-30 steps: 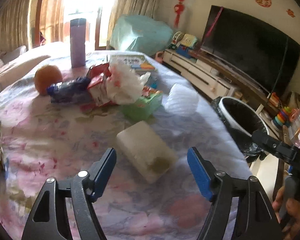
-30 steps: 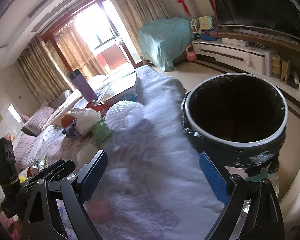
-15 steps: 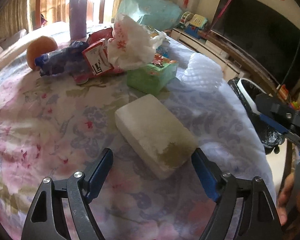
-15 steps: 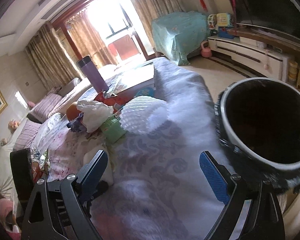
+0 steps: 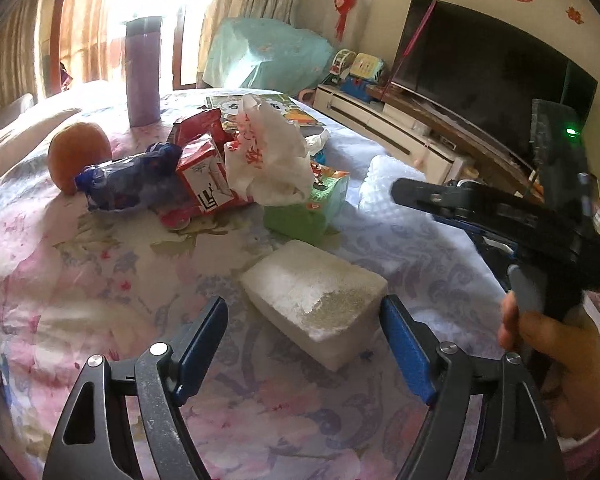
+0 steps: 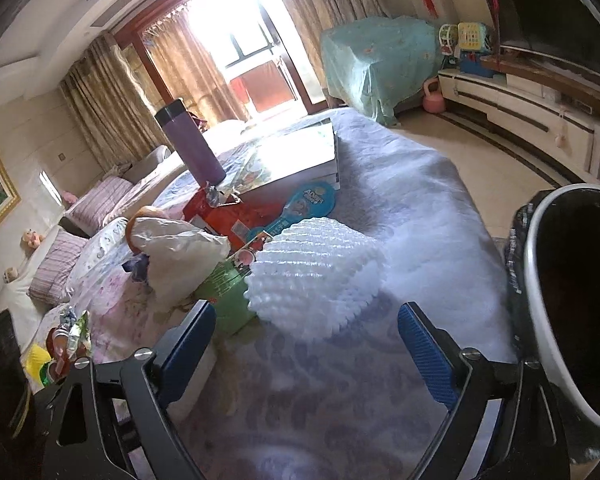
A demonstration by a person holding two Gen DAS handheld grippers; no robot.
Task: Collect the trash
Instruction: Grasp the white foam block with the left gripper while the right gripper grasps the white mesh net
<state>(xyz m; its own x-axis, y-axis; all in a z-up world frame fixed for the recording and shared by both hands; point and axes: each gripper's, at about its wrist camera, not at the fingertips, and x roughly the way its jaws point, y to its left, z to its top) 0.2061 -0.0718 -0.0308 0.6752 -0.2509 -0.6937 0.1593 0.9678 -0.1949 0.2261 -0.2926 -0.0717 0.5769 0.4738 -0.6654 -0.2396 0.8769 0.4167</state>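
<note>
Left wrist view: your left hand-held gripper (image 5: pixel 303 334) is spread wide over the bench (image 5: pixel 80 264), holding nothing. The white foam block (image 5: pixel 315 300) lies flat on the floral cloth, its near end sitting between the two blue pads (image 5: pixel 404 346). Right pad is just beside the block's near right corner; contact there can't be confirmed. Left pad is clear of it.

Beyond the block: green tissue box (image 5: pixel 310 208), with a crumpled white plastic bag (image 5: pixel 268 160) on top of it. Left of that, a red carton (image 5: pixel 204 178), a blue wrapper (image 5: pixel 128 178) and an orange (image 5: pixel 78 154). A purple tumbler (image 5: pixel 142 72) stands upright at the far end.

The right tool's black body comes into this view from the right, with your hand (image 5: pixel 556 348) on its grip.

Right wrist view: your right hand-held gripper (image 6: pixel 302 346) is also released and wide, empty. The white foam fruit net (image 6: pixel 316 276) lies on the cloth just ahead of the fingers, roughly centred between them, not touching either. The tissue box sits just beside the net on the left, near the left finger (image 6: pixel 186 342). The trash bin (image 6: pixel 568 312), black-lined with a white rim, is at the right edge, off the bench, beside the right finger.
</note>
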